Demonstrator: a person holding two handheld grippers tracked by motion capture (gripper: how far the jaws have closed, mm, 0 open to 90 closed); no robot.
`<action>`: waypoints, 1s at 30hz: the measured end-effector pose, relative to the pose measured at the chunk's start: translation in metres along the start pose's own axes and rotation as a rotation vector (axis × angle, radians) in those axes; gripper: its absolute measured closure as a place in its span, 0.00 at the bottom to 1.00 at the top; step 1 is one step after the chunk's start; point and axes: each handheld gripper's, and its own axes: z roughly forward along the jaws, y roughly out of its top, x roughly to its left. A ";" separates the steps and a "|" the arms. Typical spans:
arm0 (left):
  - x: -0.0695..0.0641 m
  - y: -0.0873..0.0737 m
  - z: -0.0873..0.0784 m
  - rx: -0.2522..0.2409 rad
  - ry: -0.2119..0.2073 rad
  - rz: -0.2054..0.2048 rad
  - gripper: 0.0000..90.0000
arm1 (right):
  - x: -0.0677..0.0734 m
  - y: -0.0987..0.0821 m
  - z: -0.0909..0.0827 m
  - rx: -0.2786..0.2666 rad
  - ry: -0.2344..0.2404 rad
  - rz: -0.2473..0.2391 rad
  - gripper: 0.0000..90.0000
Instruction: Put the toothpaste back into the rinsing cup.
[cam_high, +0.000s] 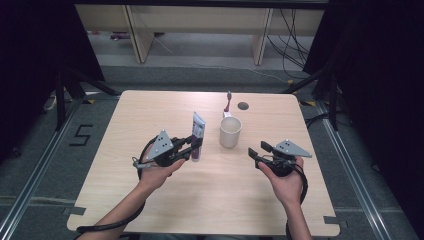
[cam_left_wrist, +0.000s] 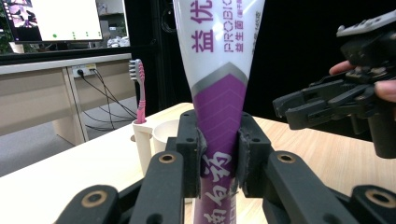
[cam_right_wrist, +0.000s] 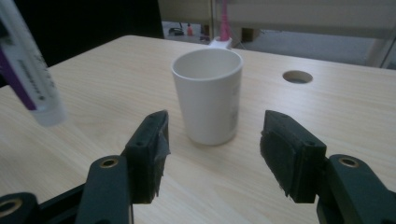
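A white and purple toothpaste tube (cam_high: 198, 134) stands upright over the table's middle, its cap end down. My left gripper (cam_high: 196, 148) is shut on its lower purple part, and in the left gripper view the pads of that gripper (cam_left_wrist: 219, 154) press the tube (cam_left_wrist: 219, 70) from both sides. To the tube's right a cream cup (cam_high: 230, 131) stands empty, with a pink toothbrush (cam_high: 228, 101) upright in a holder at its far side. My right gripper (cam_high: 256, 151) hovers open to the right of the cup. In its own view the gripper (cam_right_wrist: 215, 128) faces the cup (cam_right_wrist: 208, 93) with nothing between the jaws.
The wooden table (cam_high: 150, 200) has a round hole (cam_high: 243, 105) behind the cup. The tube's cap end (cam_right_wrist: 44, 109) hangs at the left of the right gripper view. Beyond the table are pale desk legs, cables and dark curtains on both sides.
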 end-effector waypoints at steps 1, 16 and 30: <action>-0.001 0.000 0.002 0.000 0.001 0.002 0.83 | 0.002 0.002 0.000 -0.014 0.004 -0.025 0.47; -0.014 -0.004 0.027 0.032 -0.014 0.011 0.83 | 0.053 0.041 0.003 -0.121 0.170 -0.094 0.47; -0.029 -0.005 0.039 0.059 -0.052 0.028 0.83 | 0.079 0.059 0.031 -0.113 0.244 -0.117 0.52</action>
